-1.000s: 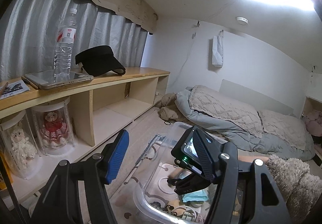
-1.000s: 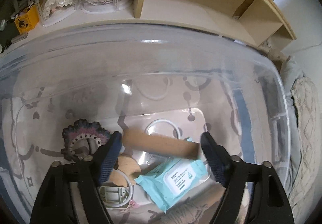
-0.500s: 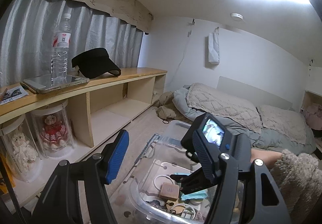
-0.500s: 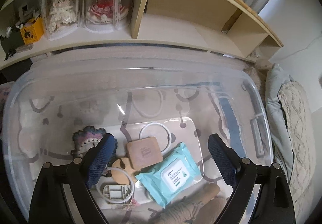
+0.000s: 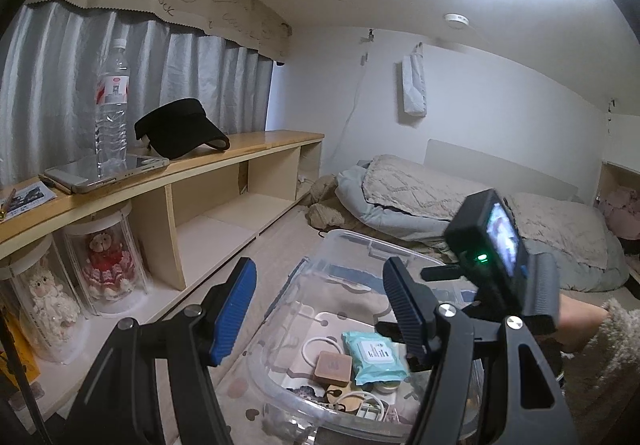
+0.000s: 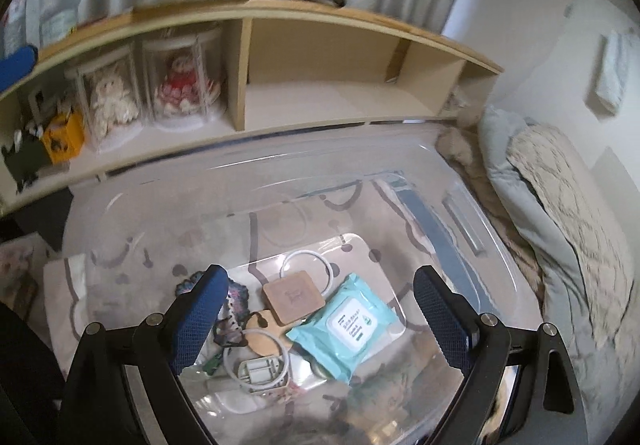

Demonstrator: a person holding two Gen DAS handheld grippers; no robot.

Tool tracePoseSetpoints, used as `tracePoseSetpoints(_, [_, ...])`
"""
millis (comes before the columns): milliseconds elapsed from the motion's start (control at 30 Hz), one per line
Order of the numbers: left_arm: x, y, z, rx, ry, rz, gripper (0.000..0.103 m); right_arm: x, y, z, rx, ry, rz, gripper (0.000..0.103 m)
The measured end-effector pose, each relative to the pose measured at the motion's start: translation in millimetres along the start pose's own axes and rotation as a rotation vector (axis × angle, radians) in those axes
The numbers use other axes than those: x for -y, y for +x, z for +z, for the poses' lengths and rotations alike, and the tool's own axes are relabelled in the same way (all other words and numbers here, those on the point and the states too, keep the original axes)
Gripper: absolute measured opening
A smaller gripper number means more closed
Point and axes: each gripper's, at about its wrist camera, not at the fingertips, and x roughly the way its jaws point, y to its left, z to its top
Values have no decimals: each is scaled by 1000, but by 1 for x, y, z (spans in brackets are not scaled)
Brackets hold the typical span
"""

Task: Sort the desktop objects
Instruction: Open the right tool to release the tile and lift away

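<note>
We see one clear plastic bin point(image 6: 460, 181) on the floor, holding one teal wipes pack point(image 6: 346, 325), one tan square block point(image 6: 294, 297) and two white cable loops, bunched at its near end. Right gripper point(image 6: 320, 321) hangs above them, jaws just opened, spread wide, empty. Left gripper point(image 5: 318, 309) spread, empty. Shelf point(image 5: 256, 145): one water bottle point(image 5: 112, 105), one black visor point(image 5: 180, 129), two boxed dolls.

Wipes pack point(image 6: 347, 325) flat in clear bin point(image 6: 460, 181)
</note>
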Motion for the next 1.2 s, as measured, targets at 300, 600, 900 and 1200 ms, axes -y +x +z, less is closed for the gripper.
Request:
tracePoseSetpoints(300, [5,-5,-5,-30,-1,7,66,-6,-38,-20,77,91,-13,94])
tracePoseSetpoints(600, [15,-14,-16,-42,2,23,102,-12,-68,-44,144,147,-63,103])
tracePoseSetpoints(900, [14,-28,-18,-22,-31,72,103,-9,-98,-67,196,259,-129,103])
tracePoseSetpoints(1200, [22,-34,-25,-15,20,69,103,-12,-129,-89,259,340,-150,103])
